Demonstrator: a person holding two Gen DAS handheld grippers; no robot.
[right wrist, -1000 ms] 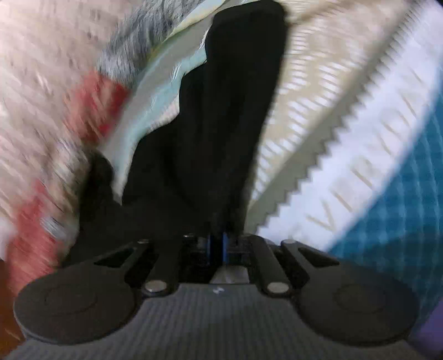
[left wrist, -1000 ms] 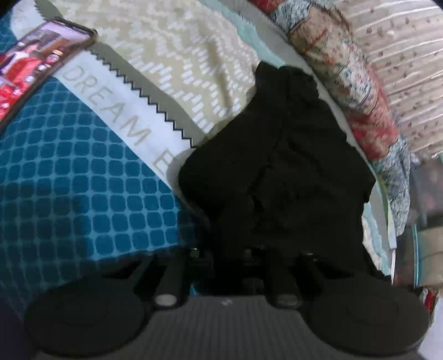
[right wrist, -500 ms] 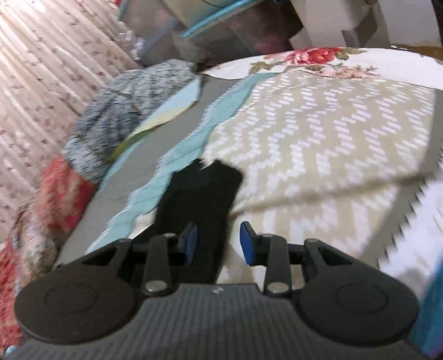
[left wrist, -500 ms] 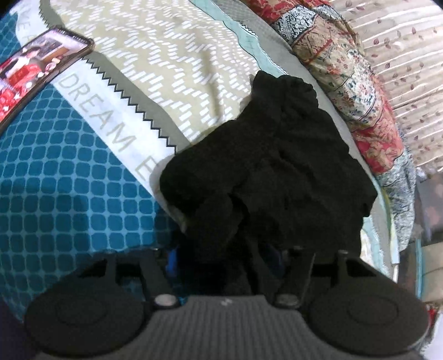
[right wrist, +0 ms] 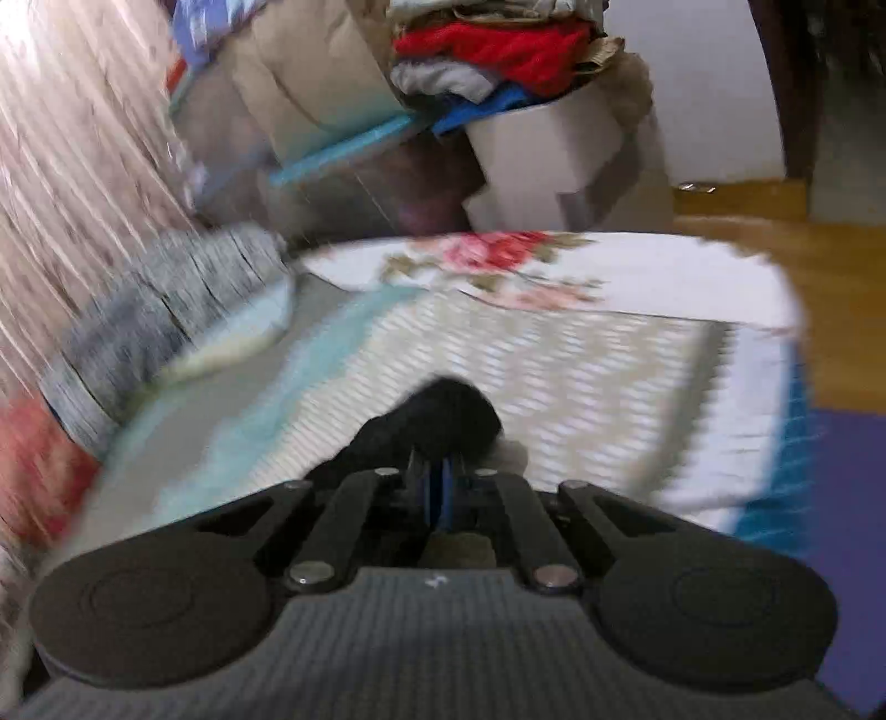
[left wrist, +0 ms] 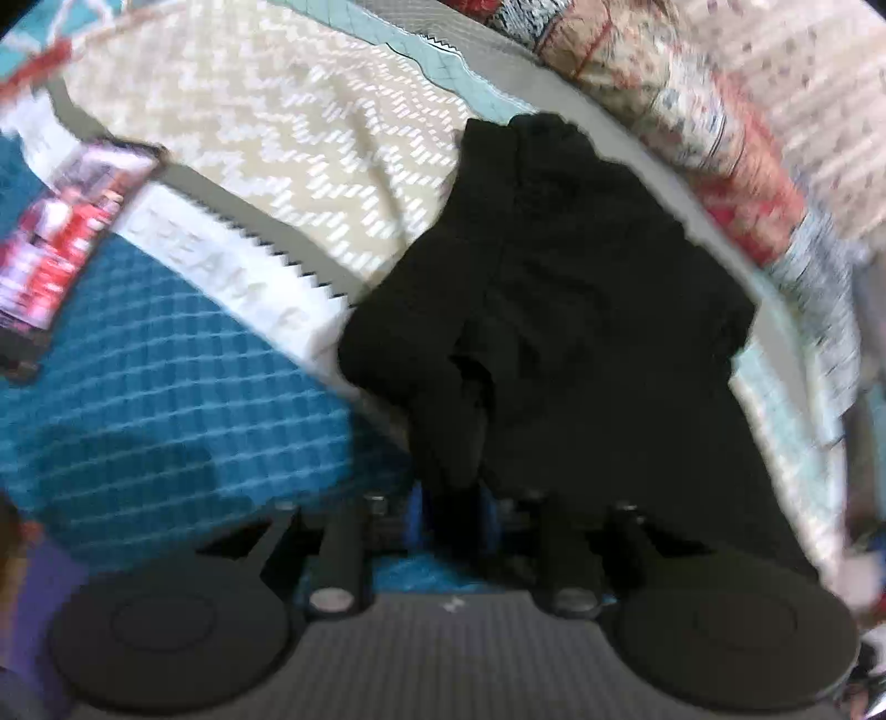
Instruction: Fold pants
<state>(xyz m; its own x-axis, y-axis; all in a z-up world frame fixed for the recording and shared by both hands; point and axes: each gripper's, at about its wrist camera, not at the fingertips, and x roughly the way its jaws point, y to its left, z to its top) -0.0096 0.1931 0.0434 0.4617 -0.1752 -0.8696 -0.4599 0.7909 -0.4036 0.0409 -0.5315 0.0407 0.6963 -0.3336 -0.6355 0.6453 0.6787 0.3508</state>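
Observation:
The black pants point(left wrist: 581, 310) lie bunched on the patterned bed cover point(left wrist: 266, 138). In the left wrist view my left gripper point(left wrist: 451, 507) sits at their near edge. Its jaws are closing, and a raised fold of black cloth fills the gap between the blue pads. The right wrist view shows only a rounded end of the pants point(right wrist: 443, 412), right at the fingertips. My right gripper point(right wrist: 441, 482) is closing too, its pads nearly together with that cloth end pinched at the tips. Both views are motion-blurred.
A phone point(left wrist: 72, 221) with a lit screen lies on the cover at the left. A floral quilt point(left wrist: 720, 138) runs along the far side. Beyond the bed are a grey blanket point(right wrist: 160, 299), a heap of clothes point(right wrist: 487, 50) and wooden floor point(right wrist: 830, 266).
Left gripper opened, then closed on a fold and rose a little. Right gripper swung from the pants toward the bed's end, opened beside the leg end, then closed on it.

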